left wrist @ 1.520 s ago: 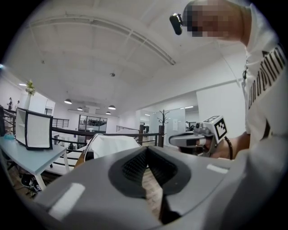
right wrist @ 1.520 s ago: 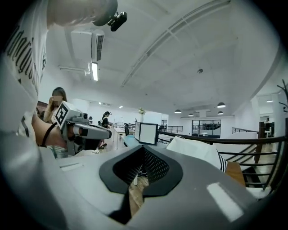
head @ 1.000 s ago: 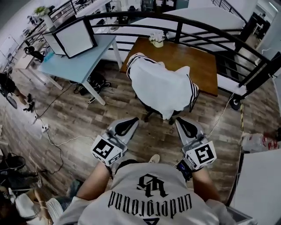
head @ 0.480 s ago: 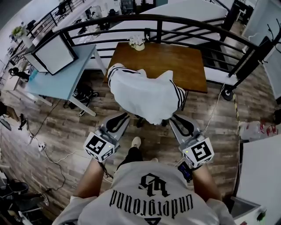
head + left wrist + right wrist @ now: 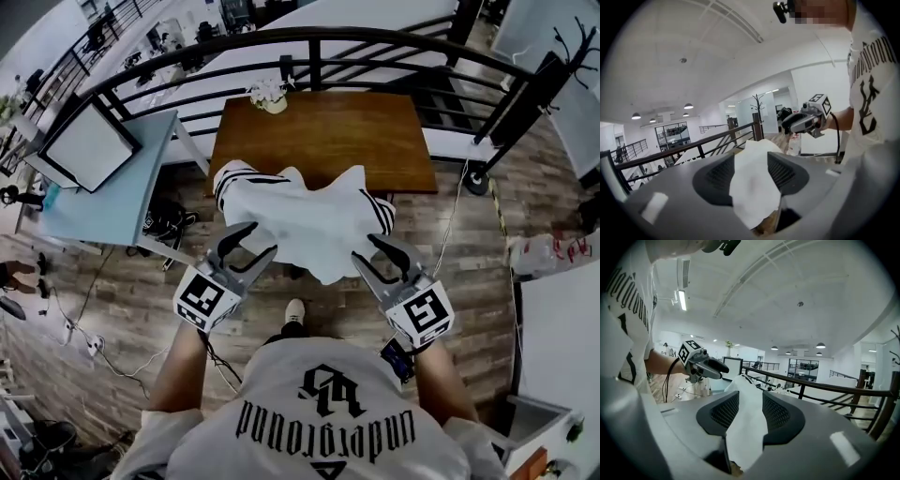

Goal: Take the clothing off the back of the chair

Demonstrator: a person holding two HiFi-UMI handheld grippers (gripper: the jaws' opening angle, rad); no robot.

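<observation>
We are standing at the back of the chair (image 5: 292,273), of which only a dark bit of the base shows below the hem. The clothing (image 5: 309,220), a white top with black stripes at the sleeves, hangs draped over the chair back and covers it. It sits just in front of a brown wooden table (image 5: 328,131) that carries a small pot of flowers (image 5: 269,94), with a black railing (image 5: 309,42) behind the table. Our left gripper (image 5: 265,238) is at the left edge of the clothing and our right gripper (image 5: 364,247) is at its right edge, both pointing forward and a little down. The jaws of each are apart and opening. In the left gripper view a fold of white cloth (image 5: 754,187) stands between the two ribbed pads, lying against one and leaving a sliver of gap at the other. The right gripper view shows the same kind of fold (image 5: 747,427) running up between its spread pads, not pinched. Neither pair is clamped on the cloth. A pale blue table (image 5: 112,202) with a white screen (image 5: 89,145) stands to the left. One of our shoes (image 5: 293,311) shows on the wood floor (image 5: 469,272) below the hem.
</observation>
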